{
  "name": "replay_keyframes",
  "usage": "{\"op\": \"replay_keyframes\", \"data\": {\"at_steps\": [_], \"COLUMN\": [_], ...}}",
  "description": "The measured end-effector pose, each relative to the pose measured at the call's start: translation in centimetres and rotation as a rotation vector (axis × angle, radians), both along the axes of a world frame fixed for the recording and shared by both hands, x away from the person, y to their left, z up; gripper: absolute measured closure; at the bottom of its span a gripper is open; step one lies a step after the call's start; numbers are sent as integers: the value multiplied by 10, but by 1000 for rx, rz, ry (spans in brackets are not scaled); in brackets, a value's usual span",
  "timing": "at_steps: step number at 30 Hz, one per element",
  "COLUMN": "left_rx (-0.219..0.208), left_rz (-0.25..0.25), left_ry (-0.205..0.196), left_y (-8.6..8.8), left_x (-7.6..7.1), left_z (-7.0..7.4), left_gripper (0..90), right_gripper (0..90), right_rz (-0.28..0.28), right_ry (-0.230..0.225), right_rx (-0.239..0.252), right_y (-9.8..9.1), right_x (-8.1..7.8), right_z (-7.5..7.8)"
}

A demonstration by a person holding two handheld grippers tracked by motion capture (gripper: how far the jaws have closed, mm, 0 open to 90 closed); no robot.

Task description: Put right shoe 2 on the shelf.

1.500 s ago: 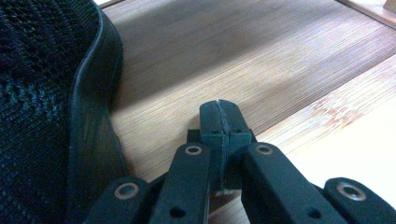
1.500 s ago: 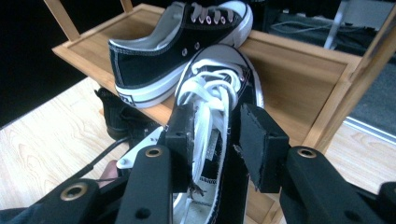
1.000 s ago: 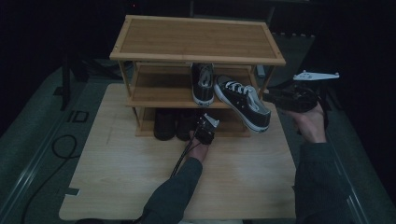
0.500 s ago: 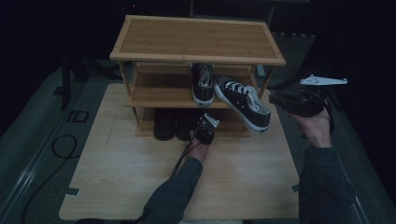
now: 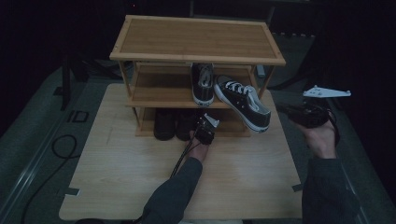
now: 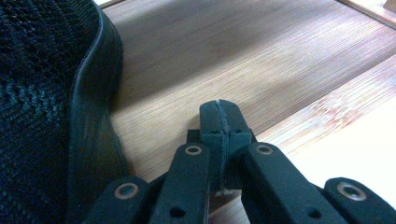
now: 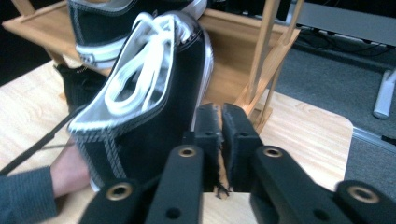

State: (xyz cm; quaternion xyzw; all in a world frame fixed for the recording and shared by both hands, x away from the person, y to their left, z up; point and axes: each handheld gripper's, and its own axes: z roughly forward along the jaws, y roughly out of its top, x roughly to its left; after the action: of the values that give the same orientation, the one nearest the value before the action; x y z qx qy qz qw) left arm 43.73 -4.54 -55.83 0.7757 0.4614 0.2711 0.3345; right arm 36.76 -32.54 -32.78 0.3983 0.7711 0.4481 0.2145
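Note:
A black canvas sneaker (image 5: 245,101) with white laces lies at an angle, its toe on the middle shelf of a wooden shoe rack (image 5: 196,39) and its heel hanging out over the front edge. Its mate (image 5: 202,84) sits straight beside it. My right gripper (image 5: 281,109) hovers just right of the overhanging heel. In the right gripper view its jaws (image 7: 219,112) have just been closing and are shut with nothing between them, the sneaker (image 7: 149,93) to their left. My left gripper (image 5: 199,125) is shut and empty at the bottom shelf (image 6: 243,51), beside a black mesh shoe (image 6: 42,93).
Two dark shoes (image 5: 164,123) stand on the bottom shelf. The rack rests on a light wooden board (image 5: 140,177), with grey floor around it. A cable (image 5: 56,144) loops at the left. The rack's right posts (image 7: 264,56) stand just beyond my right gripper.
My right gripper has drawn back from the sneaker's heel, down and slightly right in the high view. The sneaker and the left hand have stayed put.

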Motion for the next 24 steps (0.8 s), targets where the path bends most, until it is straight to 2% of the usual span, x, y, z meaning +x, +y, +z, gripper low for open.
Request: {"op": "replay_keyframes", "data": {"at_steps": [6,14,24], "left_rx": [0,1,2], "left_rz": [0,0,0], "left_ry": [0,0,-1], "left_y": [0,0,0], "left_x": [0,0,0], "left_z": [0,0,0], "left_gripper": [900,900,900], "right_gripper": [900,900,900], "right_rz": [5,31,45], "right_ry": [-5,-4,14], "right_rx": [-28,-18,-15], "right_y": [-1,0,3], "right_x": [-13,-32,-44], "right_z": [-7,-15,-30]}}
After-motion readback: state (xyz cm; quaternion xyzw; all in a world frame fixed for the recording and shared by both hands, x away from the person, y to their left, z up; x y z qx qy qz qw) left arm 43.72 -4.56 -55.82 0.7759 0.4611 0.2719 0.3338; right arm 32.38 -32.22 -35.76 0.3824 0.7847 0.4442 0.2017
